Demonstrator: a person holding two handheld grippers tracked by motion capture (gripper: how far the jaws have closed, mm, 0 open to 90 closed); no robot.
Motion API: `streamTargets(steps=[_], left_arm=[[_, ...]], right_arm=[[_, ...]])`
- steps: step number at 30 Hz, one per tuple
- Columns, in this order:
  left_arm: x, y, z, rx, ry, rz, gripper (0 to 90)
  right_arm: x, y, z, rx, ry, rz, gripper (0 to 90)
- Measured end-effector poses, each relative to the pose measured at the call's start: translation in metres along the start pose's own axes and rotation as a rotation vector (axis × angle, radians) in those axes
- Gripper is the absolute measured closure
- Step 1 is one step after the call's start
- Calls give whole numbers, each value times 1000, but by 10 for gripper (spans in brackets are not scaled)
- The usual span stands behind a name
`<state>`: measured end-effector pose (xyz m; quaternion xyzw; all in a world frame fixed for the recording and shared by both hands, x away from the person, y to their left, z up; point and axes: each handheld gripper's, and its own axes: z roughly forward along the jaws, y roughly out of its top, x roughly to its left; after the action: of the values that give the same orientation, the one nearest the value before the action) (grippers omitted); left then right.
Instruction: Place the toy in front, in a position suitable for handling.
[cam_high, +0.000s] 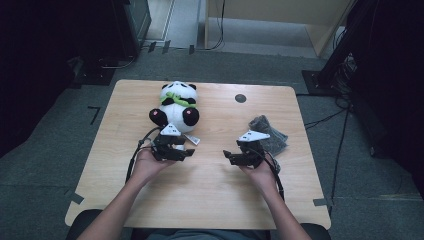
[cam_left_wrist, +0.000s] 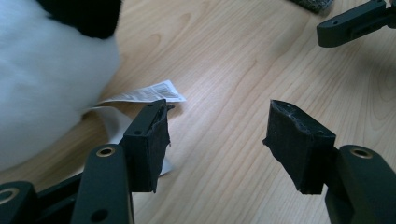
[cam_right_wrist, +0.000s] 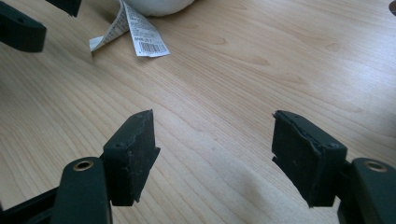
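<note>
We note the left gripper (cam_high: 189, 153), nearest our edge at 7 o'clock of the light wooden table (cam_high: 210, 200): jaws spread, nothing betw. them, bare wood below. The right gripper (cam_high: 226, 156), at approx. 5 o'clock, also has its jaws spread and empty.

Key relation: the black-and-white plush panda toy with a green scarf (cam_high: 177, 106) lies at 12 o'clock from the left gripper, just beyond it. It sits at 10–11 o'clock from the right gripper and farther off. Left hand is the nearer, so we judge it the likelier to reach. Long axis of the toy runs 6-to-12, head at the far end, feet toward us.

Toy condition: soft white body, black limbs with pink paw pads, lying on its back. Its white paper barcode tag (cam_left_wrist: 148, 92) trails flat on the wood from the near end, just ahead of the left jaws, not touching.

Farther right, at 2 o'clock, a crumpled dark grey cloth (cam_high: 272, 134) lies by the right gripper.
</note>
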<state>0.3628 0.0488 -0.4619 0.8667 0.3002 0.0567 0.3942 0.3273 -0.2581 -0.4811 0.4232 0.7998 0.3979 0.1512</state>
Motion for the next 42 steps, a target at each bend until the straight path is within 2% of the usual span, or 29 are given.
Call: streamTargets(steps=[3,6,10,13,21,26,34,39,42], left_arm=[[6,2,-6,-15,8,5,390],[13,4,-10,-25,11,-13,388],[18,6,-12,-24,8,10,346],[21,8,-15,-12,5,-12,363],[26,24,-25,-31,19,11,390],[33,30,-31,-51,25,-2,399],[45,37,-36,-56,35,-13,429],[54,43,-40,-86,41,-22,439],[60,46,-39,-79,39,-28,447]], right_arm=[[-4,-1,-2,8,-3,2,313],[-7,-1,-3,17,-6,9,320],[-9,0,-7,2,-4,28,331],[-11,1,-9,9,-3,24,331],[-13,1,-10,12,5,29,338],[-12,0,-8,33,4,12,341],[-13,2,-8,27,2,2,346],[-16,2,-12,15,16,28,347],[-17,3,-13,8,18,27,349]])
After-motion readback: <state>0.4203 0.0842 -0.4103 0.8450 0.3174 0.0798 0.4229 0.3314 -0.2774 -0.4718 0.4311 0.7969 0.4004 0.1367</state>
